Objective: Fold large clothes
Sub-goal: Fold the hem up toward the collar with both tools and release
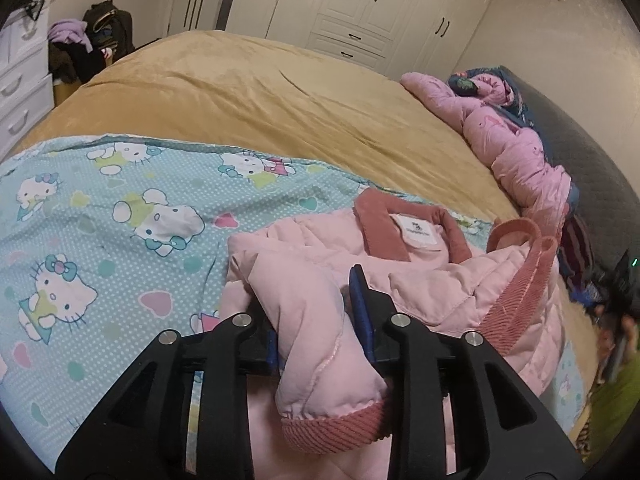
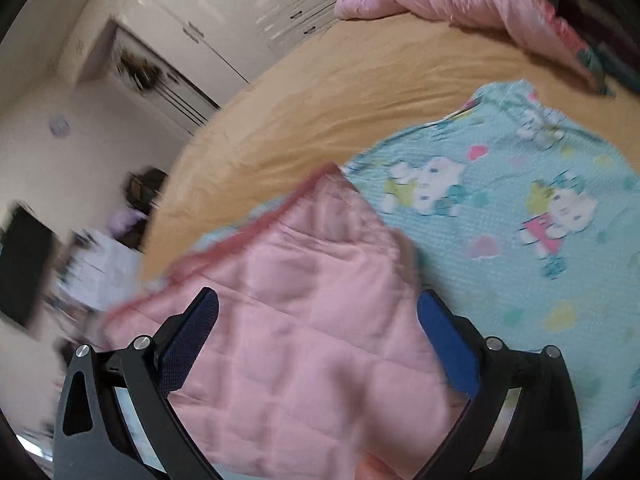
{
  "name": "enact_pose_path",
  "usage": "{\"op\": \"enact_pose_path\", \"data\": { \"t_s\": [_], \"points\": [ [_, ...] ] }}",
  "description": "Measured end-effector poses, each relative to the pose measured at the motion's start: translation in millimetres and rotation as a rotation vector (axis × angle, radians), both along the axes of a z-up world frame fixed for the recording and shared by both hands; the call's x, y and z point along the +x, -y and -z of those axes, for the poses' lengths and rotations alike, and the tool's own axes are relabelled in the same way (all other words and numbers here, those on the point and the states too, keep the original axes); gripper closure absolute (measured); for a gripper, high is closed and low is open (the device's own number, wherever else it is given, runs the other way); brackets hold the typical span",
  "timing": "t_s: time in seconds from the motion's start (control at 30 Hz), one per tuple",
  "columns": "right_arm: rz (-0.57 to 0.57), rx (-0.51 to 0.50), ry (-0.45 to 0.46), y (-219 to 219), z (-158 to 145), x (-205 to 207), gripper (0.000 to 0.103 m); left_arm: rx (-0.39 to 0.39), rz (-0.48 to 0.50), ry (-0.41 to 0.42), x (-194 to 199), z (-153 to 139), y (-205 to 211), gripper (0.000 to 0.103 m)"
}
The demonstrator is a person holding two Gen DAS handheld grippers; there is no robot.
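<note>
A pink quilted jacket point(image 1: 440, 280) with a dark pink corduroy collar lies on a blue cartoon-cat sheet point(image 1: 100, 220) on the bed. My left gripper point(image 1: 308, 292) is shut on one of its sleeves point(image 1: 316, 340), whose corduroy cuff hangs toward the camera. In the right wrist view the jacket's quilted body point(image 2: 296, 320) with a dark pink hem lies under and between the fingers of my right gripper point(image 2: 316, 312), which is open wide and holds nothing. That view is motion-blurred.
The bed has a tan cover point(image 1: 260, 92). A bunched pink quilt point(image 1: 512, 144) lies along the dark headboard point(image 1: 592, 184). White wardrobes point(image 1: 360, 4) stand beyond the bed, with a white dresser point(image 1: 20, 92) and piled clothes point(image 1: 88, 44) at the left.
</note>
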State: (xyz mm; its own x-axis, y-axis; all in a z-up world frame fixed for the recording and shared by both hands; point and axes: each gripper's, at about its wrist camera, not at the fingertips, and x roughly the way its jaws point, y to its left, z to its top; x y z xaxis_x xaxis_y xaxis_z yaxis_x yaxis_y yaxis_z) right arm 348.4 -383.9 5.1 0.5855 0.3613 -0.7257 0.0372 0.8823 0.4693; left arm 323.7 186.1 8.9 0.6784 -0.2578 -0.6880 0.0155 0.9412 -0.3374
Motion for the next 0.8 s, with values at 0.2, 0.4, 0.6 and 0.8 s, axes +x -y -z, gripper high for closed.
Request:
{"op": "enact_pose_path", "data": {
  "t_s": [0.2,0.4,0.6,0.8],
  "points": [
    [-0.017,-0.125,-0.010,-11.6,30.5,-5.6,0.004,-0.041,0.016,0.016,-5.4,-12.0,2.6,0.052],
    [-0.027,-0.151,-0.001,-18.1,35.6,-4.3,0.004,-0.046,0.045,0.068,-20.9,-30.0,10.4,0.019],
    [-0.043,-0.206,0.003,-21.4,35.5,3.8,0.004,0.137,0.059,0.159,-42.0,-47.8,19.2,0.009],
    [-0.029,-0.235,-0.005,-19.2,45.1,18.7,0.004,0.250,0.054,-0.010,-27.8,15.6,12.2,0.009]
  ]
}}
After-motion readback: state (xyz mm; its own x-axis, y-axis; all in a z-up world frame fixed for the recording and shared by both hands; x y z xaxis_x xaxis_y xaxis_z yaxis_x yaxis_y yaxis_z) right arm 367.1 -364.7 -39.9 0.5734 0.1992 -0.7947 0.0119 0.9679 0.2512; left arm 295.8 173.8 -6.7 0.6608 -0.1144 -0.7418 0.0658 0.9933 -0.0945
